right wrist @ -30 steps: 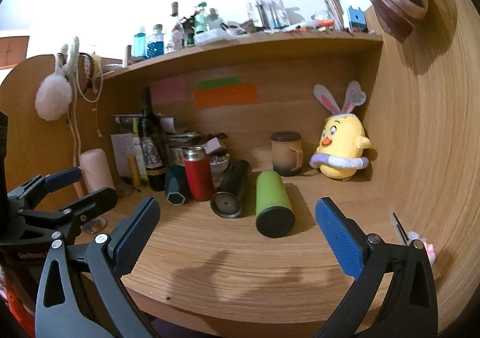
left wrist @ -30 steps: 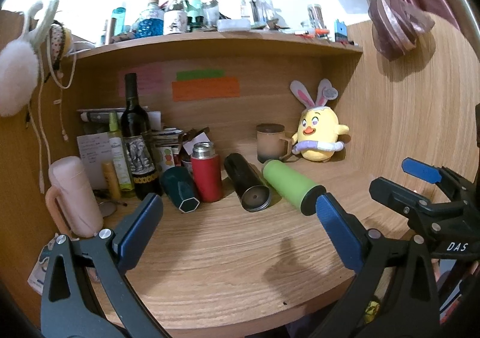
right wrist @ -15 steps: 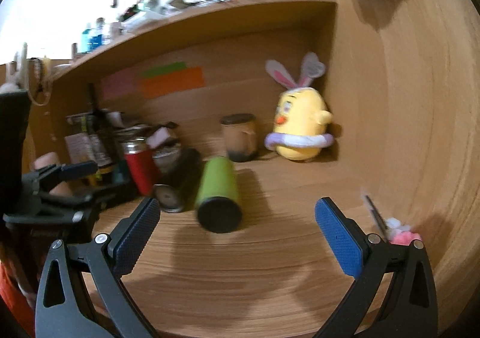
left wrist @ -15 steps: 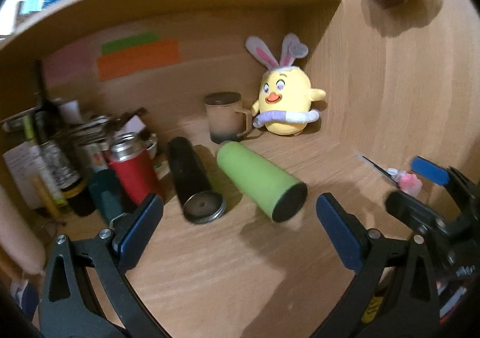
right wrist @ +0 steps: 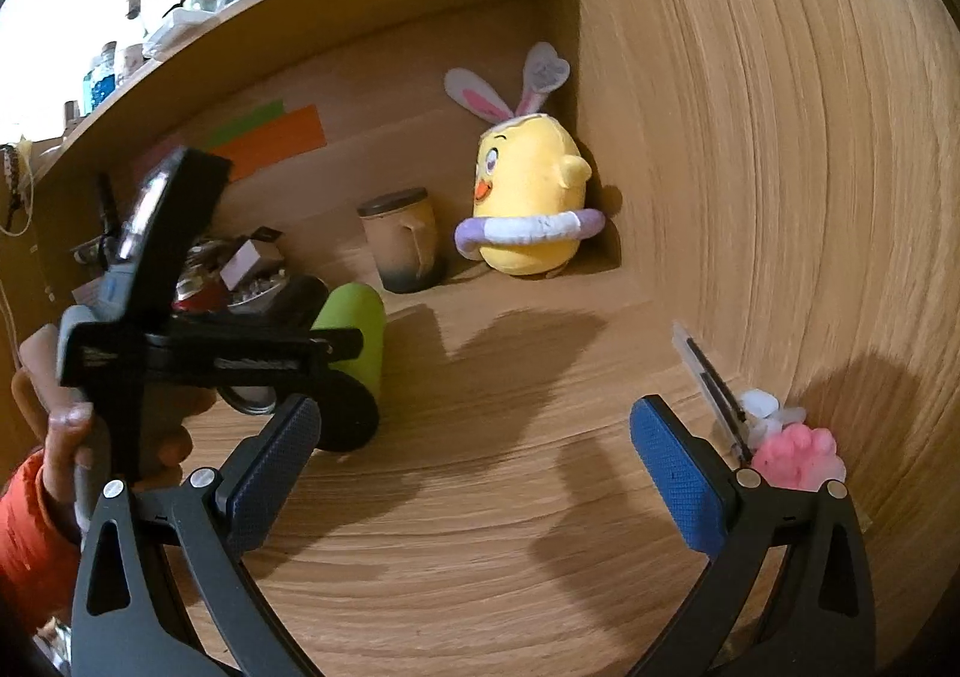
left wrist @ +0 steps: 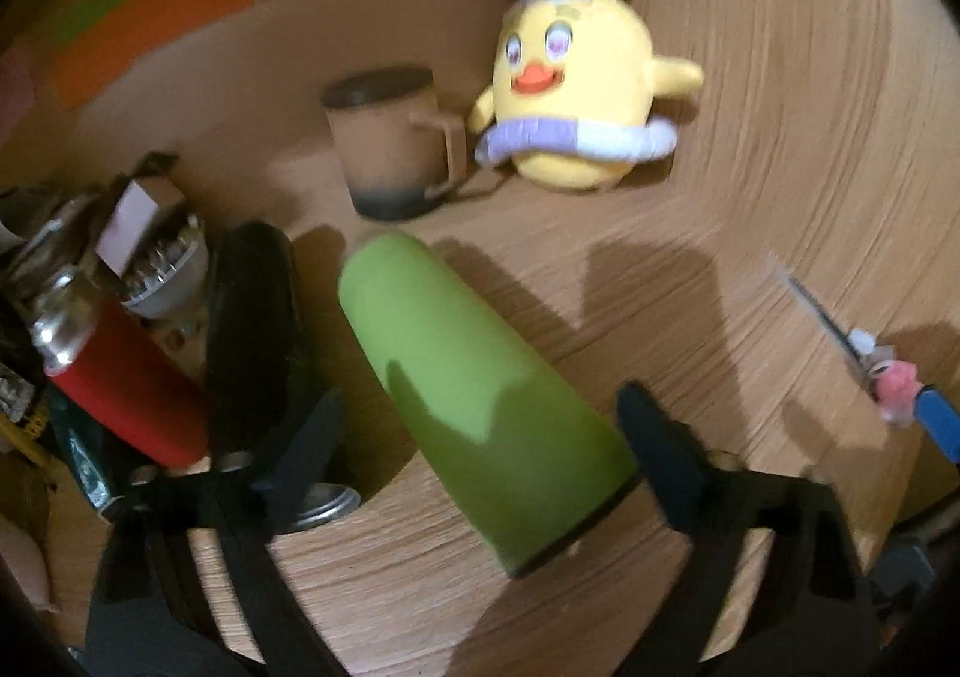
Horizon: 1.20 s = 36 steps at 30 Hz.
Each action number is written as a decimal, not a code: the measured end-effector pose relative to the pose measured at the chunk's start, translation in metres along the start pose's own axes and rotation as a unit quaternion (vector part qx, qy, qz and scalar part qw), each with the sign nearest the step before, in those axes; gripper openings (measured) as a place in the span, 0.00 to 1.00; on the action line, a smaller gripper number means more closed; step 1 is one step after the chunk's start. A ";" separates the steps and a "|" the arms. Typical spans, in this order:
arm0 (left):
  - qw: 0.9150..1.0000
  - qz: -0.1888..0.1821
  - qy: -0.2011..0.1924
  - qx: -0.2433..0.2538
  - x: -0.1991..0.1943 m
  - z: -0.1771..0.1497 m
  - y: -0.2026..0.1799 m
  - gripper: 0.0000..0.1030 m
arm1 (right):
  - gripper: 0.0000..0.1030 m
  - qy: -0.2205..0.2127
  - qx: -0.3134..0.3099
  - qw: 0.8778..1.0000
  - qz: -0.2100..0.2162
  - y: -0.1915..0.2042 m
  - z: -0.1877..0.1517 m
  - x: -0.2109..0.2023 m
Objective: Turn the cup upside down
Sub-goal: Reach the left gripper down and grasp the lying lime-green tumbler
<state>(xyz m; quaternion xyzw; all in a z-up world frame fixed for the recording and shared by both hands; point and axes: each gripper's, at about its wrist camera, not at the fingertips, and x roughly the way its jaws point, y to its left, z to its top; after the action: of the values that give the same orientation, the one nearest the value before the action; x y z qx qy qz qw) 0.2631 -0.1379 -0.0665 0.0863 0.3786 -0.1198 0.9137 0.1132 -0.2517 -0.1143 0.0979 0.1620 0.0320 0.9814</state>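
Left wrist view: the left tool point(left wrist: 480, 425) has its two fingers spread wide on either side of the near, dark-rimmed end of the green cup point(left wrist: 474, 377), which lies on its side on the wooden surface point(left wrist: 690, 317); whether either pad touches the cup cannot be told through the blur. Just left of the cup lies a black bottle point(left wrist: 255, 317), also on its side, and beyond that a red flask point(left wrist: 120, 383) stands tilted in this view. Farther back a brown mug point(left wrist: 390, 143) stands upright with its handle turned toward a yellow plush chick point(left wrist: 570, 89) with rabbit ears, set near the corner. At the right, a small blade with a pink charm point(left wrist: 894, 383) lies on the surface. Right wrist view: the right tool point(right wrist: 474, 461) is spread wide and holds nothing, poised over bare surface, well apart from the cup point(right wrist: 354, 323). To its left the person's hand point(right wrist: 90, 437) grips the left tool's handle.
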 end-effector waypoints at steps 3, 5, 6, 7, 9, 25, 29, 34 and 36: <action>1.000 -0.006 0.012 -0.003 0.007 -0.002 -0.001 0.78 | 1.00 0.002 0.005 1.000 0.002 -0.002 0.000 0.003; 1.000 -0.008 0.015 -0.008 0.008 -0.004 -0.001 0.77 | 1.00 0.004 0.007 1.000 0.003 -0.002 0.000 0.004; 1.000 -0.009 0.014 -0.010 0.007 -0.005 0.000 0.76 | 1.00 0.004 0.007 1.000 0.004 -0.002 0.000 0.004; 1.000 -0.011 0.014 -0.011 0.005 -0.007 0.001 0.76 | 1.00 0.003 0.007 1.000 0.004 -0.001 0.000 0.002; 1.000 -0.015 0.013 -0.014 0.001 -0.011 0.003 0.71 | 1.00 0.000 0.007 1.000 0.004 -0.001 0.000 0.000; 0.998 -0.057 -0.005 -0.003 -0.065 -0.082 0.031 0.58 | 1.00 -0.022 -0.020 0.999 0.027 0.041 0.003 -0.037; 0.998 -0.063 -0.010 -0.010 -0.084 -0.103 0.039 0.58 | 1.00 -0.026 -0.033 0.998 0.039 0.058 0.003 -0.046; 0.998 -0.063 -0.007 -0.025 -0.109 -0.129 0.049 0.58 | 1.00 -0.030 -0.058 0.997 0.048 0.079 -0.002 -0.059; 0.998 -0.059 -0.009 -0.028 -0.118 -0.137 0.049 0.58 | 1.00 -0.029 -0.062 0.996 0.052 0.085 -0.004 -0.062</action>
<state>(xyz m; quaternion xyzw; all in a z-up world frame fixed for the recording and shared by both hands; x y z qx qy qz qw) 0.1045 -0.0387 -0.0748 0.0373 0.3783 -0.1638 0.9103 0.0504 -0.1735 -0.0811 0.0456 0.1260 0.0900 0.9869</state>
